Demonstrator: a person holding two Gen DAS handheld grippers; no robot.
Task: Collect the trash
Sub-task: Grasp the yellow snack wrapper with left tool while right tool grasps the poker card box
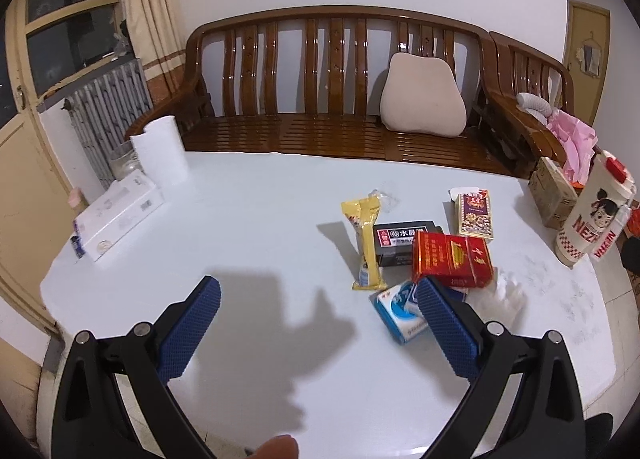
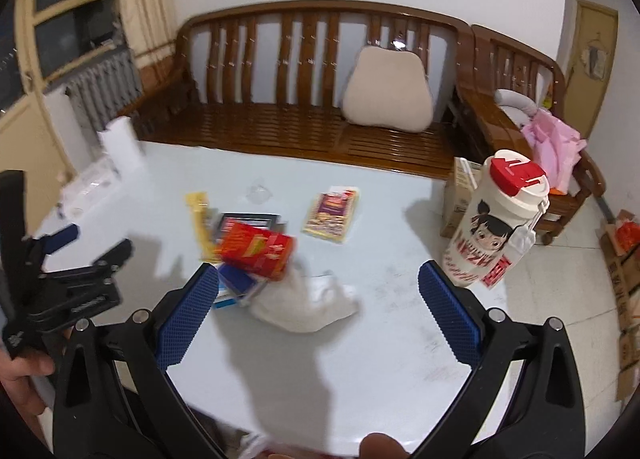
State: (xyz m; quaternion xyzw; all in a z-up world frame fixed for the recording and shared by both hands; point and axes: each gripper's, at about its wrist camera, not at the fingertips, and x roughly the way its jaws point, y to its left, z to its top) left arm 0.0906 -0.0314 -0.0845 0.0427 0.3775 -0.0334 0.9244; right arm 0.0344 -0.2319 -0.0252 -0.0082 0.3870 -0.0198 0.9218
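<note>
Trash lies in a pile on the pale table: a yellow wrapper, a black box, a red cigarette pack, a blue-white packet, a crumpled white tissue and a purple card box. My left gripper is open and empty above the table, its right finger beside the blue-white packet. My right gripper is open and empty, with the tissue between its fingers and the red pack just beyond. The left gripper shows at the left edge of the right wrist view.
A tall cartoon cup and a cardboard box stand at the table's right. A paper roll and a white box sit at the far left. A wooden bench with a cushion is behind.
</note>
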